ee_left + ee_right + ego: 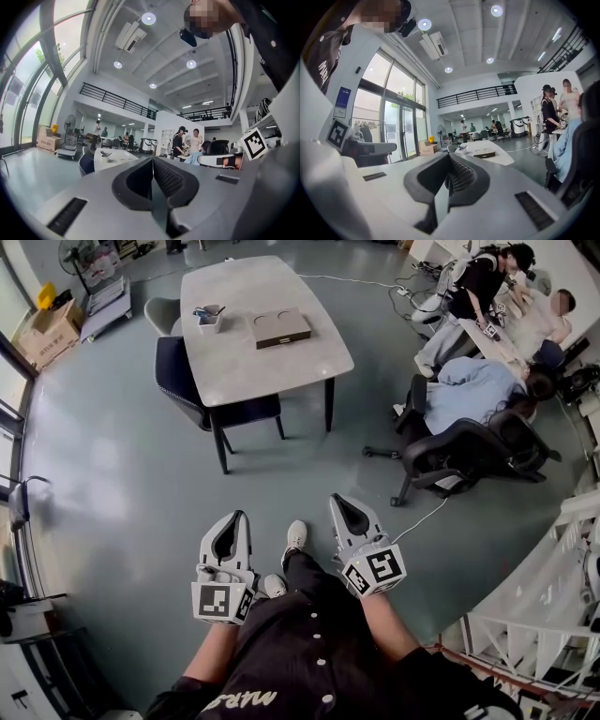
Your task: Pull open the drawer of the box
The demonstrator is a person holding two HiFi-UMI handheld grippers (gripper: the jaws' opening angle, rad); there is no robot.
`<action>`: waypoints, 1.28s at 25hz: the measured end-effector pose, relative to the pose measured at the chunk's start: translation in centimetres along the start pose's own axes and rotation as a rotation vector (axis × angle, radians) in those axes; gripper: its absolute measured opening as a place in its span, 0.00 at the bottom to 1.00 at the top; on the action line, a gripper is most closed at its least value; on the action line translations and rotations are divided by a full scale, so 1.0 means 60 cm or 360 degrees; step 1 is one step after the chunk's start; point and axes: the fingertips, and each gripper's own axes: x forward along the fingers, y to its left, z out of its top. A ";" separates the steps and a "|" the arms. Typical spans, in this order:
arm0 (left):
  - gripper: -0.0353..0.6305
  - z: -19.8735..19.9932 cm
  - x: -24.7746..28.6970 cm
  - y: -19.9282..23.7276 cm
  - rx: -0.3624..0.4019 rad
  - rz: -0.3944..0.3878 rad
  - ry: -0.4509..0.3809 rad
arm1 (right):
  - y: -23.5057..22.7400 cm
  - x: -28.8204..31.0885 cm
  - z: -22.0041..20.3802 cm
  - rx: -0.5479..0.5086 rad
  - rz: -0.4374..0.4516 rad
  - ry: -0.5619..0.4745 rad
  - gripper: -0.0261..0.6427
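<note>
The box (280,327) is a flat brown-grey case lying on the pale table (281,371) far ahead of me. In the right gripper view the box (484,154) shows small on the distant table (497,157). My left gripper (234,518) and right gripper (339,501) are held low in front of my body, above my shoes and far short of the table. The left gripper (152,160) has its jaws pressed together with nothing between them. The right gripper (449,157) is likewise shut and empty.
A small white holder with tools (208,317) stands left of the box. Dark chairs (183,381) sit at the table's left side. People work at a desk (497,334) on the right, with a black office chair (459,456) and a floor cable (427,517) nearby. Cardboard boxes (47,334) stand far left.
</note>
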 end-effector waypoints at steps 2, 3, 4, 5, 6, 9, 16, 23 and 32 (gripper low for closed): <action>0.08 -0.001 0.028 0.012 0.0000 0.0007 0.0006 | -0.018 0.030 -0.001 -0.0002 0.0004 0.0012 0.03; 0.08 0.000 0.042 0.019 0.0002 0.0012 0.0010 | -0.027 0.046 0.001 0.0002 0.0006 0.0015 0.03; 0.08 0.002 0.057 0.026 0.0005 0.0017 0.0013 | -0.036 0.063 0.004 0.0003 0.0007 0.0018 0.03; 0.08 0.006 0.073 0.035 0.0007 0.0021 0.0012 | -0.045 0.080 0.008 -0.0002 0.0007 0.0020 0.03; 0.08 0.009 0.089 0.043 0.0009 0.0026 0.0010 | -0.054 0.097 0.012 -0.0011 0.0007 0.0024 0.03; 0.08 0.018 0.138 0.064 0.0011 0.0039 0.0006 | -0.085 0.144 0.021 -0.0038 0.0010 0.0034 0.03; 0.08 0.018 0.248 0.103 -0.0011 0.0112 0.0041 | -0.151 0.236 0.035 -0.0042 0.0038 0.0061 0.03; 0.08 0.023 0.333 0.121 -0.0016 0.0147 0.0046 | -0.216 0.305 0.042 -0.0028 0.0059 0.0086 0.03; 0.08 0.031 0.386 0.142 -0.0062 0.0202 0.0065 | -0.262 0.366 0.048 -0.0023 0.0051 0.0172 0.03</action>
